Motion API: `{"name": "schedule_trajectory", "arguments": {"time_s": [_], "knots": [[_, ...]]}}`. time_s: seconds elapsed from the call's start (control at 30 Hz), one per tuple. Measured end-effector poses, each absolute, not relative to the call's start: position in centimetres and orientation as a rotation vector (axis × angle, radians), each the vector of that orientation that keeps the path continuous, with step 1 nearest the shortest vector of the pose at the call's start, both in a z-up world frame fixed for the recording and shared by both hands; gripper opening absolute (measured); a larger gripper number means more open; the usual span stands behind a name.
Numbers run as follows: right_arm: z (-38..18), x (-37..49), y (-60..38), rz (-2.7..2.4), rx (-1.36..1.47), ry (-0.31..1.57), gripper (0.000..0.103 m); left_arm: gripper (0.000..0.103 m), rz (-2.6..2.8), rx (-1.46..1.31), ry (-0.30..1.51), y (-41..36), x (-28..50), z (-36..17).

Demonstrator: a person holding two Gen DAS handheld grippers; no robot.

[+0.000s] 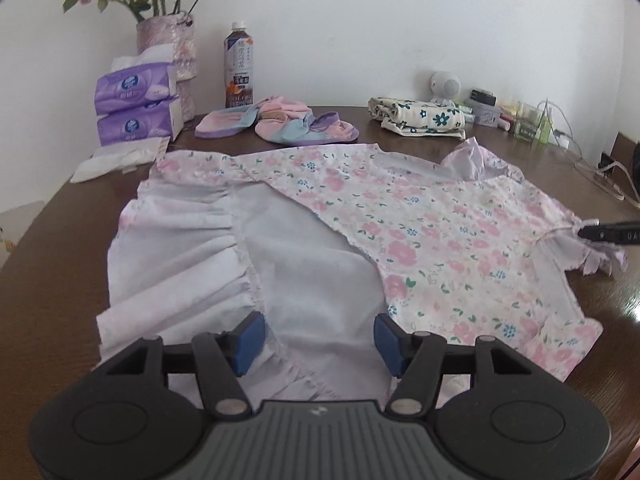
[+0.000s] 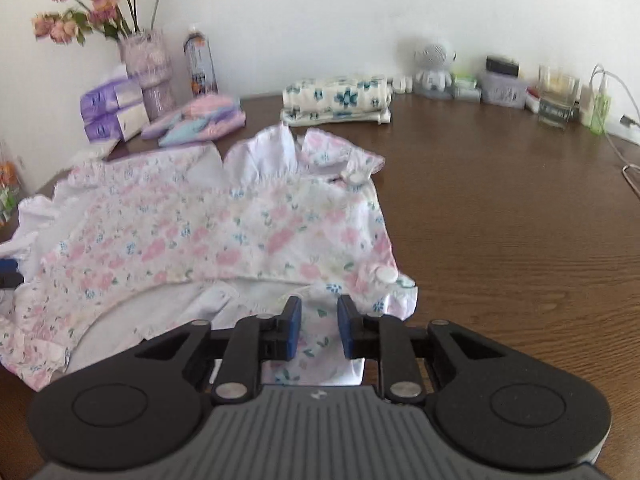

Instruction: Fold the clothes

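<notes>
Floral garment (image 1: 420, 232) spread on brown wooden table (image 2: 520, 220), white wall (image 1: 400, 32).

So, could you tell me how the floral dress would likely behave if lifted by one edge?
The floral dress looks thin and already lies in soft folds, so it would probably drape limply. Its gathered ruffle suggests light fabric, likely sliding easily on the smooth wooden table.

Partly legible print is seen on the far-left bottle (image 1: 239, 65): Chinese characters, not clearly readable, and a lower band resembling "OOLONG". Letters "DA" are seen on the black gripper part (image 1: 610, 232) at right. Tissue-pack (image 1: 134, 90) print is illegible.
</notes>
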State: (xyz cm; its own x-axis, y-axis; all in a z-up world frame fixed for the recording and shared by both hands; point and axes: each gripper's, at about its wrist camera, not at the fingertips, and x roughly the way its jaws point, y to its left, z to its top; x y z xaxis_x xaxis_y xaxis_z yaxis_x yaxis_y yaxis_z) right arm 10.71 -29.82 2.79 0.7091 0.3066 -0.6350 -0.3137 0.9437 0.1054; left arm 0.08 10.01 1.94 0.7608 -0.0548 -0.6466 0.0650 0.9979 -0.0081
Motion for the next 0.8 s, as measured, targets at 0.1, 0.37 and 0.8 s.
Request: {"name": "schedule_trajectory", "arguments": {"time_s": [0.1, 0.37, 0.8], "knots": [[2.7, 10.8, -29.7, 0.303, -0.029, 0.704, 0.015, 0.063, -0.067, 0.033, 0.7, 9.3, 0.6, 1.8], [2.5, 11.1, -31.3, 0.2, -0.024, 0.704, 0.012, 0.063, -0.139, 0.065, 0.704, 6.1, 2.8, 1.6], [3.3, 10.8, -35.8, 0.111, 0.124, 0.661, 0.016, 0.064, -0.254, 0.086, 0.736, 4.0, 2.9, 1.6]]}}
